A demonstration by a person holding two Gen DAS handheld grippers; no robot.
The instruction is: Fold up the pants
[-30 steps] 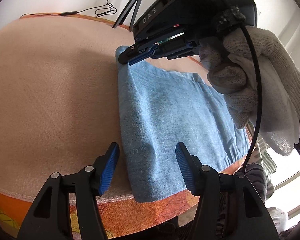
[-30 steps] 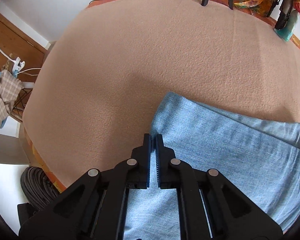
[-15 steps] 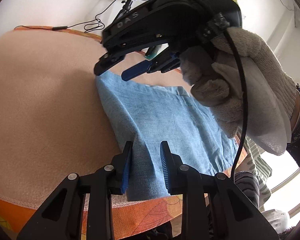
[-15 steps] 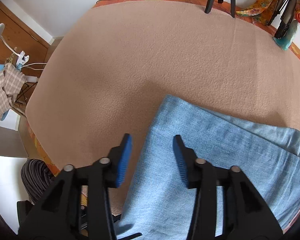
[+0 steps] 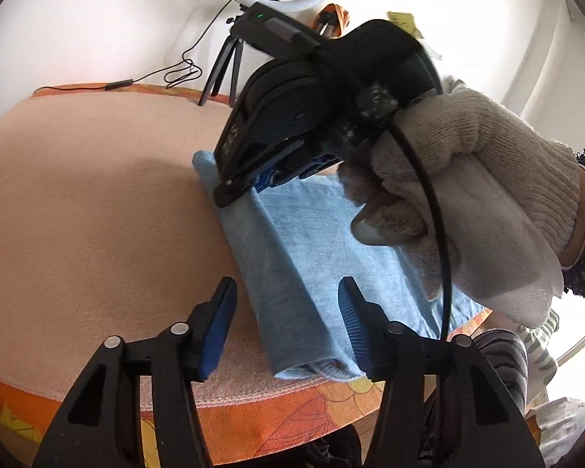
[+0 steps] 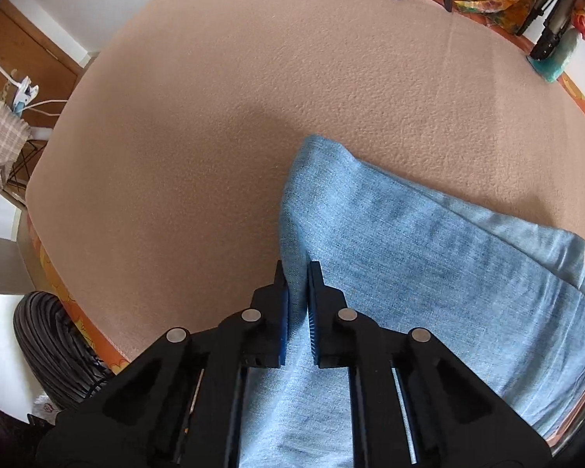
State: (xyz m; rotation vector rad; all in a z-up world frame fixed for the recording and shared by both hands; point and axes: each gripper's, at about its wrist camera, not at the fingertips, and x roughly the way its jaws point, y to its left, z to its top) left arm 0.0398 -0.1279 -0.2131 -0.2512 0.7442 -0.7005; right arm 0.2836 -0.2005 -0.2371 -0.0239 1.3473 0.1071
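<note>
The pants (image 6: pixel 429 257) are pinched at their folded edge by the right gripper (image 6: pixel 297 304), whose jaws have just closed on a ridge of denim. The left gripper (image 5: pixel 288 331) is held with jaws apart, just reopened, the near end of the fabric between them but not pressed. The pants lie folded on the peach-covered desk (image 6: pixel 253 117), near its edge.

- Pants (image 6: pixel 429 257): light blue denim-like cloth, matt, fine weave.
- Blanket (image 6: pixel 253 117): peach fleece, matt, pebbled nap.
- Gripper pads (image 5: pixel 220 323): blue, ribbed; arms black matt plastic.
- Glove (image 5: pixel 479 163): cream knit, rough.
</note>
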